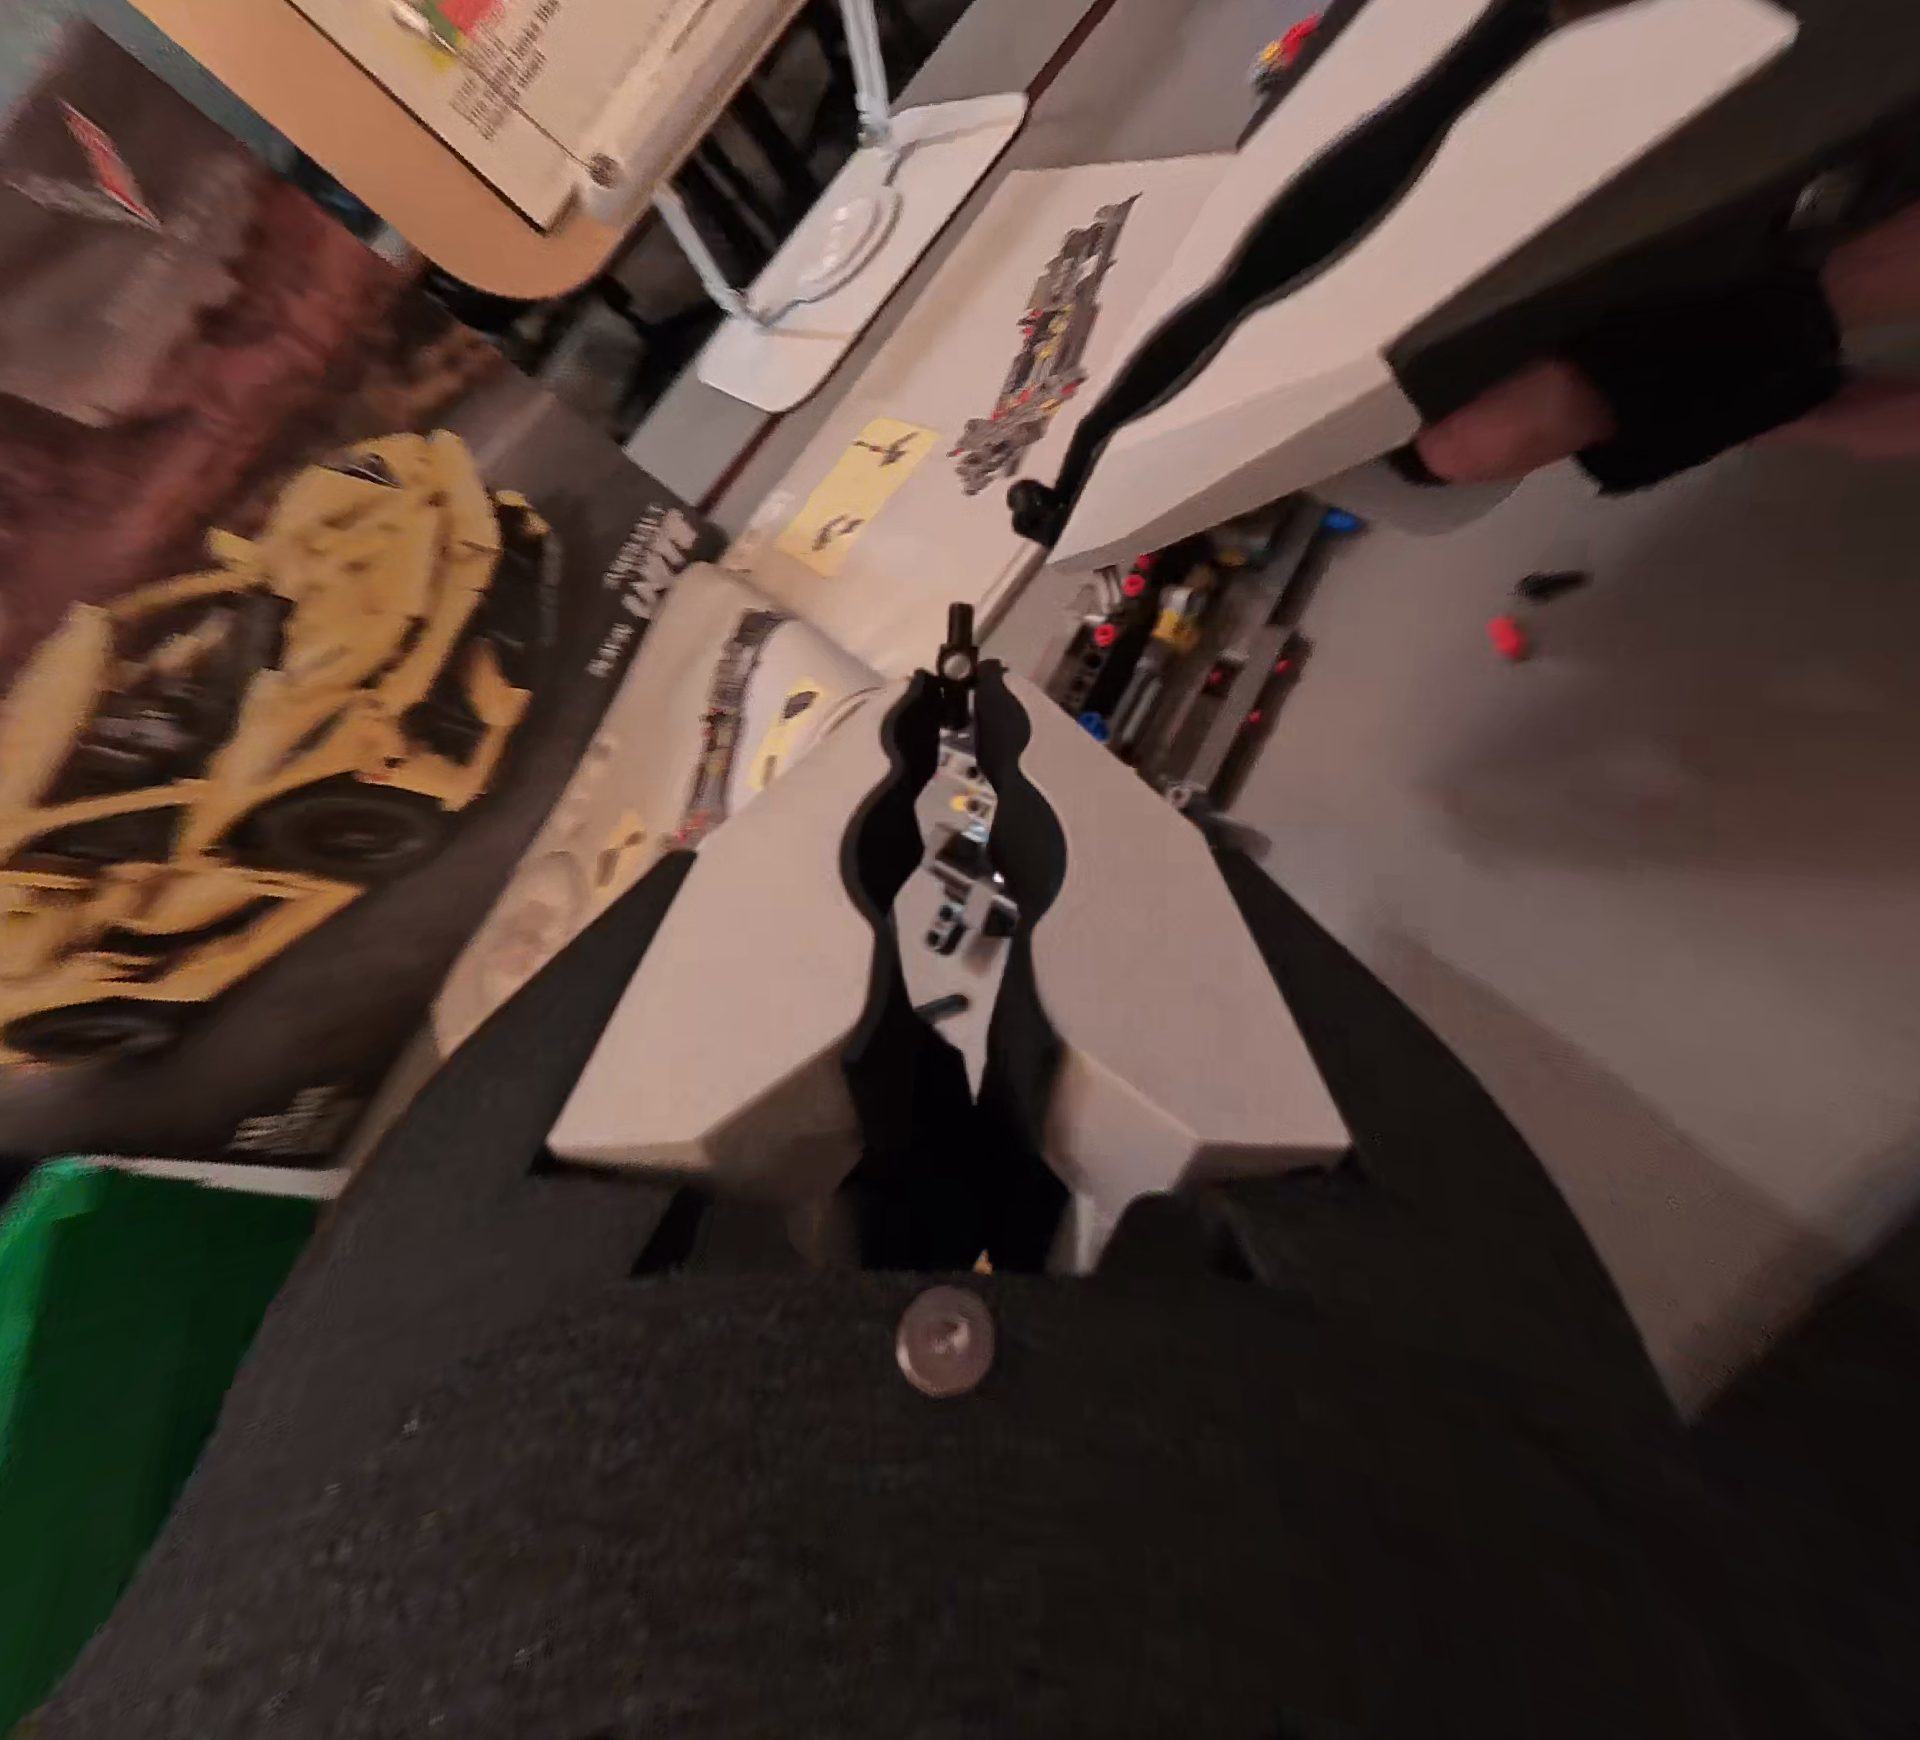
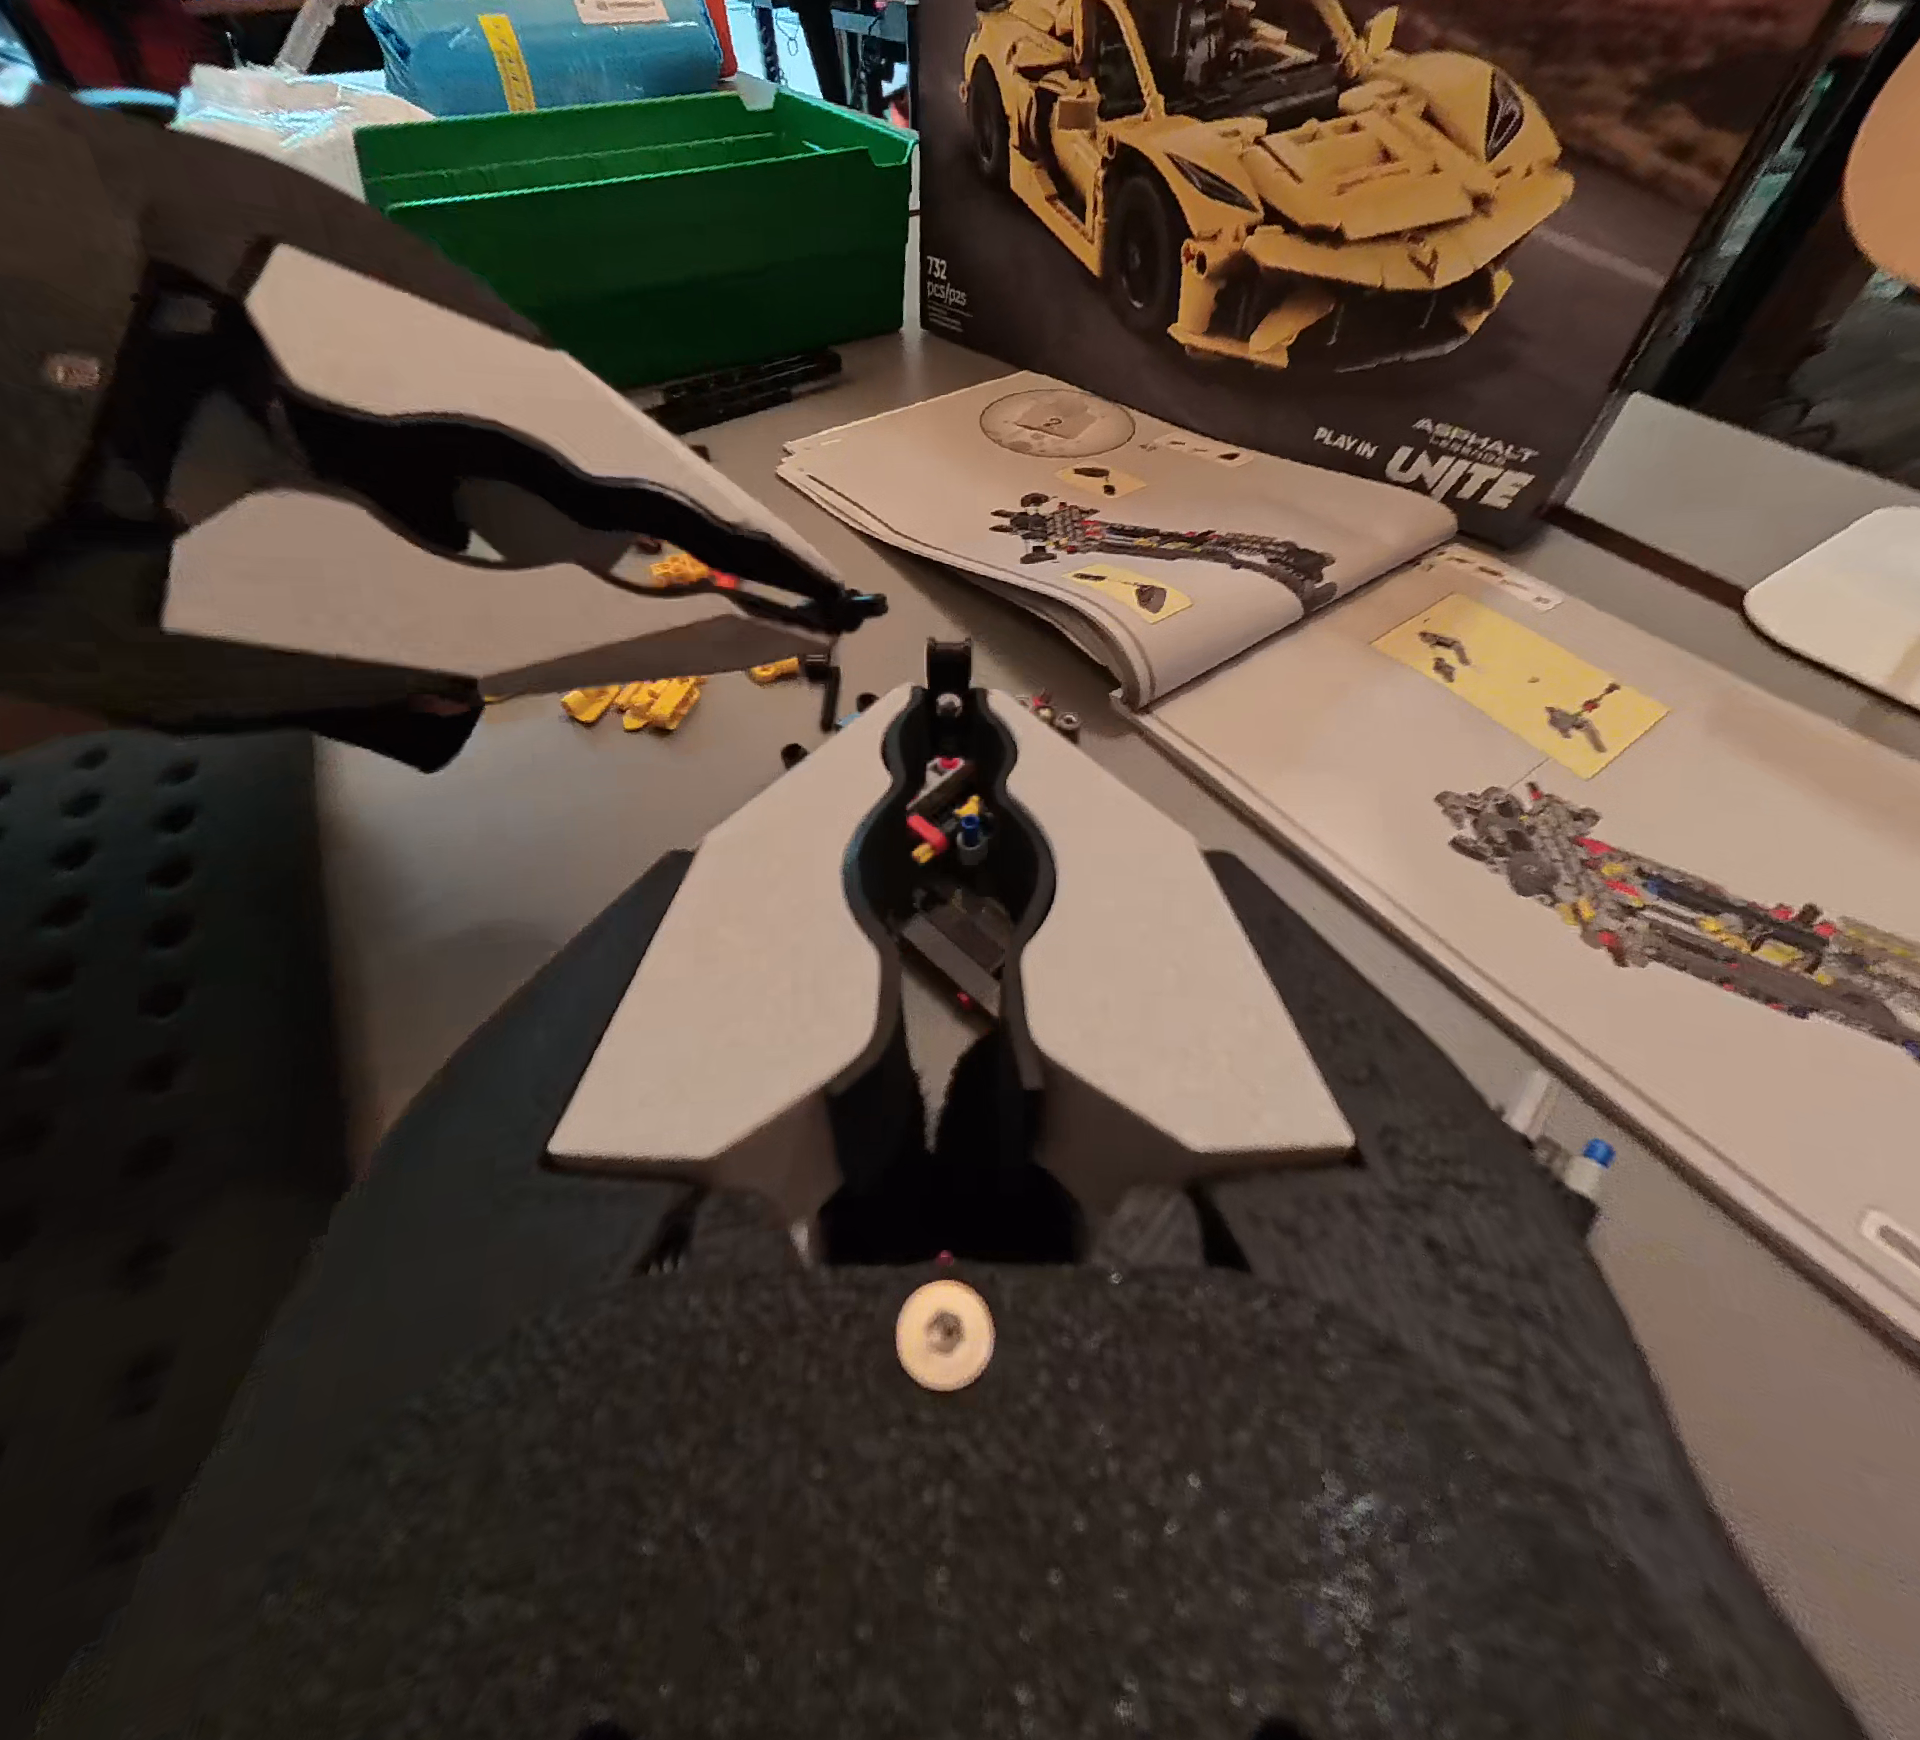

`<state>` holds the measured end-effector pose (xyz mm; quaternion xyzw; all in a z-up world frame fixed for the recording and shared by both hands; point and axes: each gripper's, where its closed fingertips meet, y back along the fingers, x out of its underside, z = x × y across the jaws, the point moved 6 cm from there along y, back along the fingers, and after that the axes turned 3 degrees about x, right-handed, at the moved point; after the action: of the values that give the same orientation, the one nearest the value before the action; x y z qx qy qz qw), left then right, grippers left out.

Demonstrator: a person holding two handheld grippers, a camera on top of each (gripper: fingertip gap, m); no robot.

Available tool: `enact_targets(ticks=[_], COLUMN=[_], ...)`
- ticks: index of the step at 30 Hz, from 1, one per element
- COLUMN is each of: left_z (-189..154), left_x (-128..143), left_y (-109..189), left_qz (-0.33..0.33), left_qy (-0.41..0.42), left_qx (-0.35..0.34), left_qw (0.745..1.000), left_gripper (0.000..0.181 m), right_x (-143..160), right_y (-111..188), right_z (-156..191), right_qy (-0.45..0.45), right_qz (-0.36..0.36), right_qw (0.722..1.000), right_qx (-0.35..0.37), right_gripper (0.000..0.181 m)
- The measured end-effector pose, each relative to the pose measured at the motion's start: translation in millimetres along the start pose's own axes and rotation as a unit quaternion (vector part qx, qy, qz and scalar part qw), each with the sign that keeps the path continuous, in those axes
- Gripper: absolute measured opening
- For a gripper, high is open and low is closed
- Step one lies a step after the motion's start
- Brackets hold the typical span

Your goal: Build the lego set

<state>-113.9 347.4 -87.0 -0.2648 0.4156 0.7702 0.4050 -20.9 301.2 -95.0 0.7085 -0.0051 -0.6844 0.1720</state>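
Left gripper [image 1: 958,674]: jaws nearly closed, pinching a small black pin piece [image 1: 957,641] at the tips.
Right gripper [image 2: 948,688]: jaws nearly closed, pinching a small black connector piece [image 2: 948,660] at the tips; hovering just beside the left gripper's tips above the table [image 2: 1714,1441].
Partly built grey chassis [image 1: 1184,651]: lying on the table beneath the right gripper.
Open instruction booklet [image 2: 1195,547]: lying flat, right of the grippers.
Set box with yellow car picture [image 2: 1351,132]: standing upright behind the booklet.
Green bin [image 2: 644,236]: sitting left of the box.
Loose yellow pieces [image 2: 634,701]: lying under the left gripper.
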Motion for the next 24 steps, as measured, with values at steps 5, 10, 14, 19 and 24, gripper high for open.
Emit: enact_targets(ticks=[5,10,14,19,24], left_z=[-8,-17,-49,-70,-73], left_x=[0,8,41,57,56], left_y=[-3,-6,6,16,14], left_qz=[0.011,0.029,0.089,0.125,0.115], left_qy=[-0.088,-0.102,-0.058,0.06,0.083], left_qx=[-0.057,-0.02,0.205,0.386,0.412], left_qw=[0.994,0.994,0.973,0.912,0.9], left_gripper=[0.005,0.005,0.005,0.006,0.014], right_x=[2,6,6,3,6], right_y=[-5,-8,3,7,7], right_z=[2,7,-13,-17,-13], right_qy=[0.031,0.076,0.071,0.06,0.092], right_qz=[0.012,0.03,0.027,0.019,0.031], right_qw=[0.999,0.996,0.994,0.995,0.992], right_qx=[0.029,0.045,0.081,0.081,0.086], right_gripper=[0.005,0.006,0.006,0.006,0.006])
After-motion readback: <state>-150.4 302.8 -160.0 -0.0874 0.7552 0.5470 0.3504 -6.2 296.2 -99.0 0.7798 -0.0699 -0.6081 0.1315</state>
